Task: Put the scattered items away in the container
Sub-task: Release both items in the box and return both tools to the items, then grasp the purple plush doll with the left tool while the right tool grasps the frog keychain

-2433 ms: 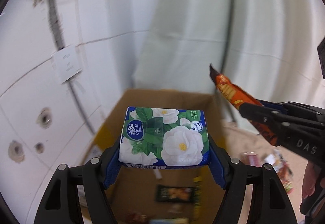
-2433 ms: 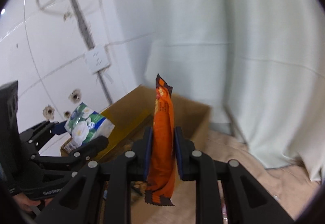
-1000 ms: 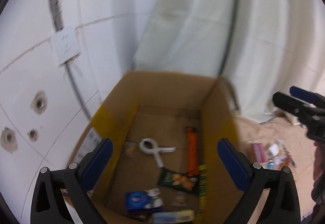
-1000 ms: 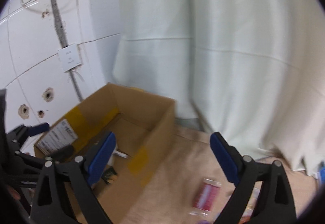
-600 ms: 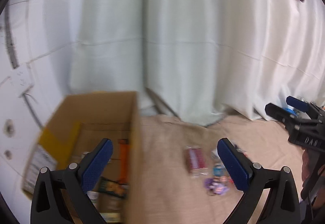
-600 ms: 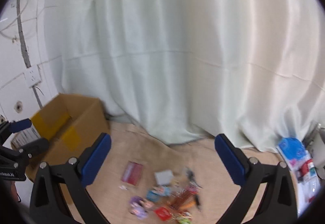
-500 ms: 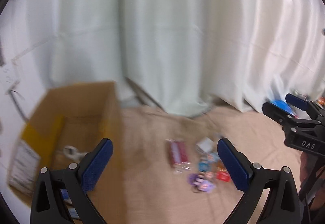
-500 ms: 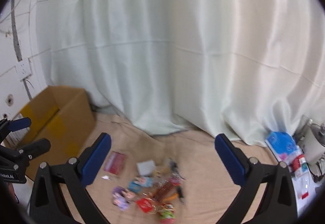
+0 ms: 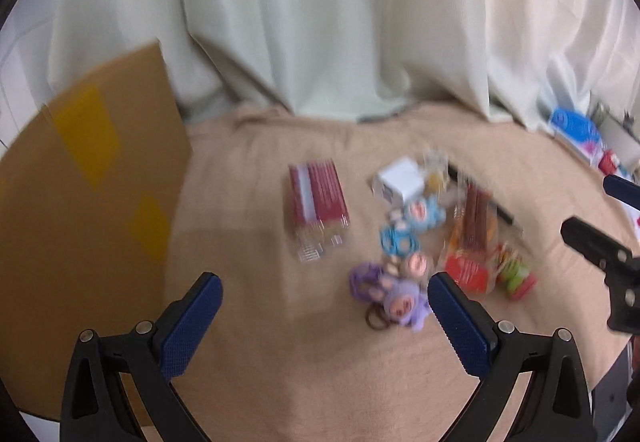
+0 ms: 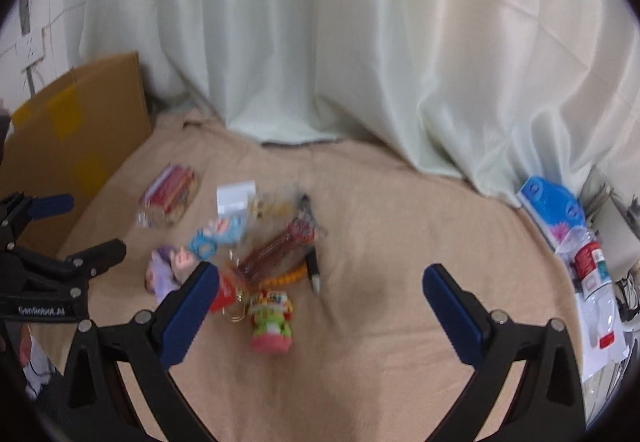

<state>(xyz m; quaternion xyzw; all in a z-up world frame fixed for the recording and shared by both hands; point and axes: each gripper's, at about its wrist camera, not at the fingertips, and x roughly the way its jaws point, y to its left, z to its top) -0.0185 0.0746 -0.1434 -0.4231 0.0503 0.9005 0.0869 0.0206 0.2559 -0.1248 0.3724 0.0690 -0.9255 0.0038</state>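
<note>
Only the right wrist view shows the bottle [image 10: 595, 274] – far right edge

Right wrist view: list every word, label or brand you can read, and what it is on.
"GenRobot.AI": white lettering, slightly blurred, on the black body of the left gripper.
Print on the red-labelled clear plastic bottle: too small to read.
Print on the red-and-clear flat packet: blurred, unreadable.

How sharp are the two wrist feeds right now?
Left wrist view: motion-smeared; the red packet and the purple plush toy are streaked, the blue-padded left gripper crisp. Right wrist view: softer blur; the green-and-pink toy is fuzzy, with fisheye bending at the edges.
</note>
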